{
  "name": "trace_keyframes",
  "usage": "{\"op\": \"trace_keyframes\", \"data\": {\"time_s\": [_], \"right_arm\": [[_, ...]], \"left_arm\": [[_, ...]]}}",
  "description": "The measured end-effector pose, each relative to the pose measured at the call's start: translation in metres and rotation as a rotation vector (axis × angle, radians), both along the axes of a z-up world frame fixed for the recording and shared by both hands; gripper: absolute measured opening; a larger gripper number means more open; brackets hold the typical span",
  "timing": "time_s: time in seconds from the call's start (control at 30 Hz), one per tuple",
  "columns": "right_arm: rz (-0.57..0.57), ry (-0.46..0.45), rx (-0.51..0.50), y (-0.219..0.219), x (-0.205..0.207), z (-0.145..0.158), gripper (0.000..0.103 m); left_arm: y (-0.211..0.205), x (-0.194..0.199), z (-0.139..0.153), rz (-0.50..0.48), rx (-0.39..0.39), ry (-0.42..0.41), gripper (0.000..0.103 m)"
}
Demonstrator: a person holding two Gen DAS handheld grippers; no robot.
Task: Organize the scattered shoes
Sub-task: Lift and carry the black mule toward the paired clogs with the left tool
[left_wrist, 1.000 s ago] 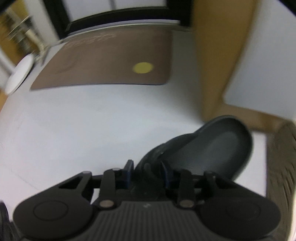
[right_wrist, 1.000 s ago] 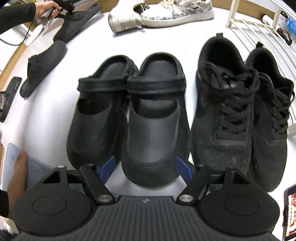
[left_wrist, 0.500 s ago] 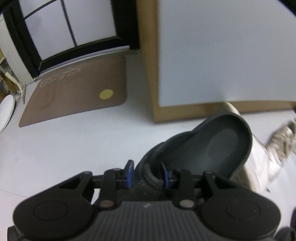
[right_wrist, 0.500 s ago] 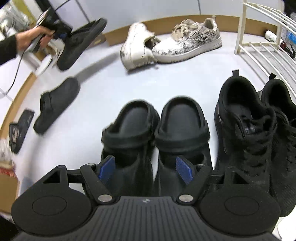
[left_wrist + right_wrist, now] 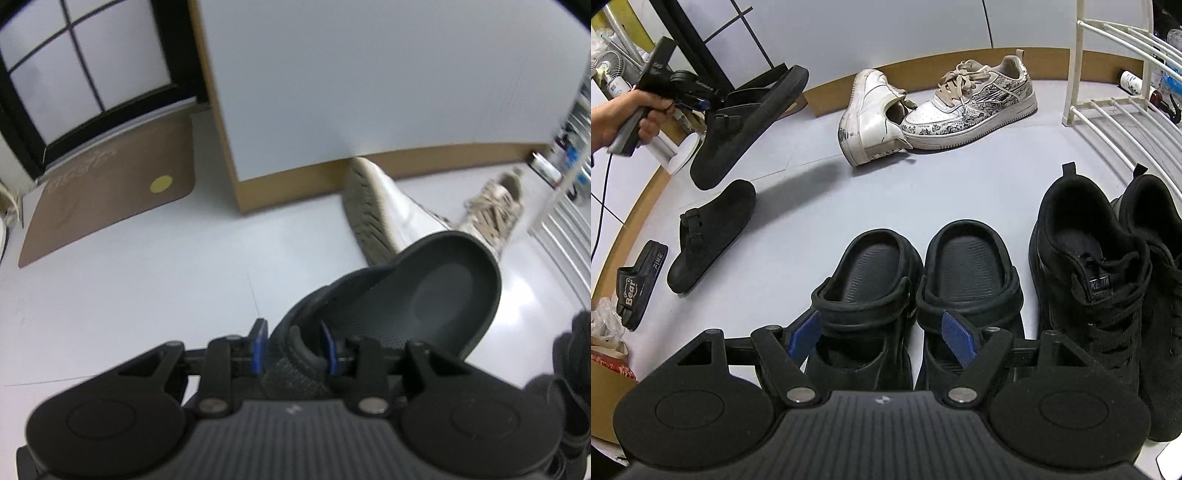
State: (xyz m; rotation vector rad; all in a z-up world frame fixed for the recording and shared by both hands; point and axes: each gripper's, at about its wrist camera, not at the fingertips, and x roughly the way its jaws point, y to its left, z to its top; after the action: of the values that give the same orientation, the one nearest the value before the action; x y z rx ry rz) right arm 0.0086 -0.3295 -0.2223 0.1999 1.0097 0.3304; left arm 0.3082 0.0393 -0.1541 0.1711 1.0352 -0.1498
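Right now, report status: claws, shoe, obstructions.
Left claw shut on black slipper, held off the floor. Right claw open, empty, above black clogs. Nothing in the way.

pale floor (image 5: 960,192) carries black clogs (image 5: 916,291), black sneakers (image 5: 1108,280), white sneakers (image 5: 934,107), a brown mat (image 5: 107,192).

Home entryway, doormat (image 5: 107,195), shoe rack (image 5: 1123,107)

Each hand-held gripper (image 5: 882,341) has a matte black body with a ribbed centre panel, two round side housings, silver screw heads and flat blue finger pads (image 5: 955,336). The left hand-held gripper (image 5: 295,345) has a grey handle and a thin black cable.
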Motion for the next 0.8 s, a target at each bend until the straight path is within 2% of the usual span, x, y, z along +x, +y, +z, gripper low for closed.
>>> {"op": "trace_keyframes", "data": {"time_s": [0.17, 0.33, 0.47, 0.67, 0.8], "right_arm": [[0.016, 0.010, 0.006, 0.001, -0.002, -0.003, 0.077], [0.012, 0.026, 0.004, 0.000, -0.002, -0.005, 0.077], [0.021, 0.036, 0.000, 0.003, -0.004, -0.006, 0.077], [0.031, 0.046, 0.011, 0.004, -0.007, -0.008, 0.077], [0.017, 0.025, 0.009, 0.001, -0.008, -0.005, 0.077]], "left_arm": [[-0.011, -0.034, -0.004, 0.018, -0.035, -0.005, 0.032], [-0.020, -0.071, -0.017, -0.012, -0.073, 0.039, 0.032], [-0.015, -0.093, -0.031, 0.002, -0.118, 0.090, 0.032], [-0.009, -0.144, -0.049, -0.011, -0.184, 0.096, 0.033], [-0.011, -0.168, -0.058, -0.027, -0.199, 0.139, 0.033]]}}
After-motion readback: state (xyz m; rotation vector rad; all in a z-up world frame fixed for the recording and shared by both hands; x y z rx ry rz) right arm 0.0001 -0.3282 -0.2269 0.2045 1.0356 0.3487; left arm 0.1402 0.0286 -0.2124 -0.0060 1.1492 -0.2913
